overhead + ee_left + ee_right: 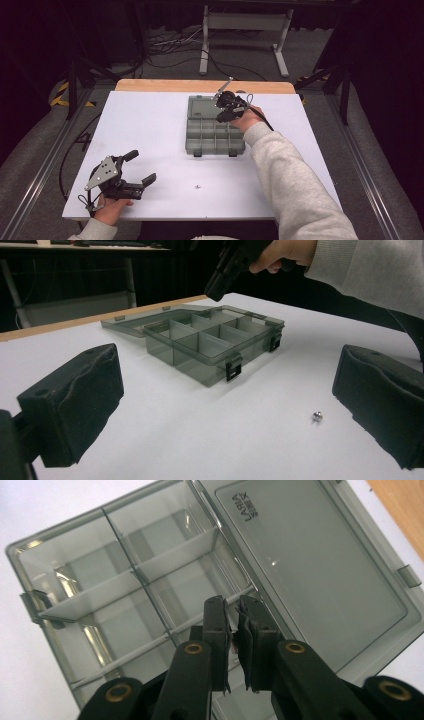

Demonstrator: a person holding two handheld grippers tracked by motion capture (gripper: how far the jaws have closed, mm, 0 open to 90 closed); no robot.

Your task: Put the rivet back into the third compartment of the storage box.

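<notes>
Compartment box (215, 131) of smoky grey see-through plastic sits open a little right of centre on the white table (150, 125) in the high view, its lid (202, 106) laid flat toward the far wooden edge and two dark latches on the near wall; the right gripper (223, 116) hovers over its far right cells with jaws pressed almost together, while the left gripper (141, 167) rests near the front left corner, jaws spread wide with nothing between them, and a tiny metal ball (198, 187) lies on bare tabletop between them, well apart from the box. Left gripper view: box (212, 342) ahead, broad white surface around it, ball (317, 415) just inside the right-hand pad. Right gripper view: dividers and the embossed lid (310, 565) fill the frame beneath the nearly shut jaws, nothing visibly held
</notes>
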